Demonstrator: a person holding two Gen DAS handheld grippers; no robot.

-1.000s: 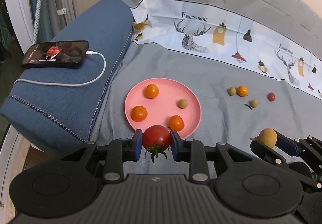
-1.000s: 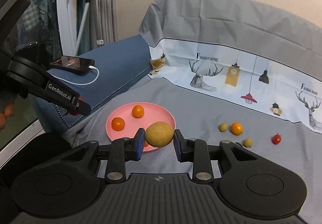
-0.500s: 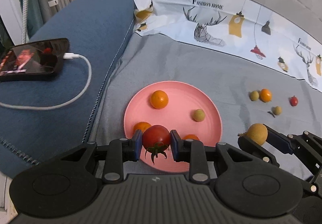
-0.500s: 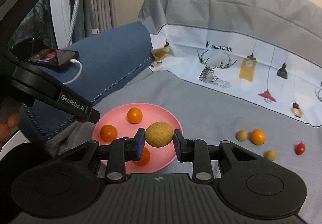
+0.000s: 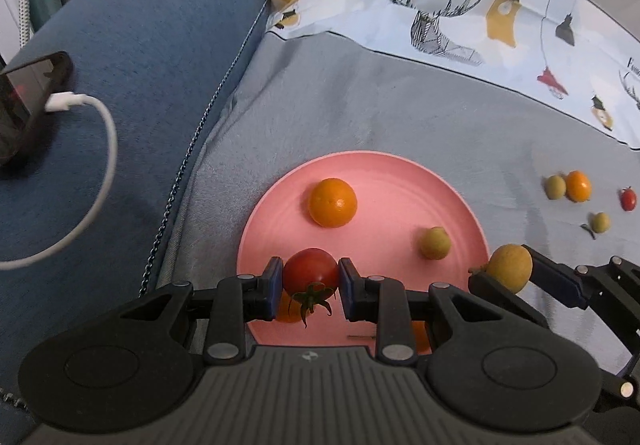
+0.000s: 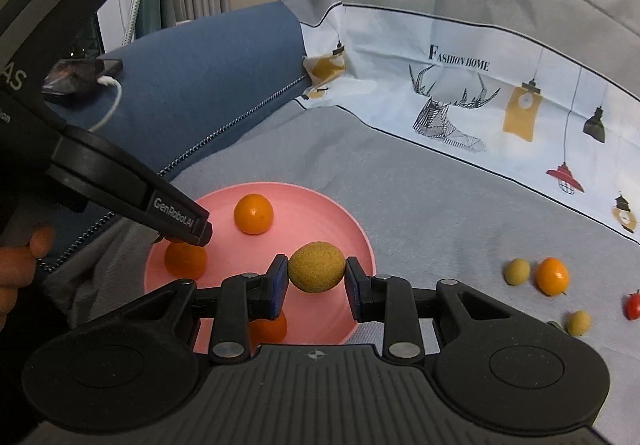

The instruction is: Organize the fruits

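Note:
My left gripper (image 5: 310, 287) is shut on a red tomato (image 5: 310, 273) with a green stem, held over the near left part of the pink plate (image 5: 400, 181). On the plate lie an orange (image 5: 332, 202), a small yellow-green fruit (image 5: 435, 243) and two more oranges partly hidden behind my fingers. My right gripper (image 6: 317, 287) is shut on a rough tan-yellow fruit (image 6: 317, 266), hovering over the plate's (image 6: 344, 221) near right side. In the left wrist view that fruit (image 5: 509, 267) shows at the plate's right edge. The left gripper's finger (image 6: 176, 219) reaches in above an orange (image 6: 186, 260).
Loose on the grey cloth to the right lie two yellow-green fruits (image 5: 556, 187), a small orange (image 5: 578, 185) and a small red tomato (image 5: 628, 199). A phone (image 5: 24, 101) on a white cable rests on the blue cushion at left. A hand (image 6: 20, 257) holds the left gripper's grip.
Both grippers have come forward and down over the pink plate, each still holding its fruit. The plate now looks larger and nearer, and two oranges have slipped behind the fingers.

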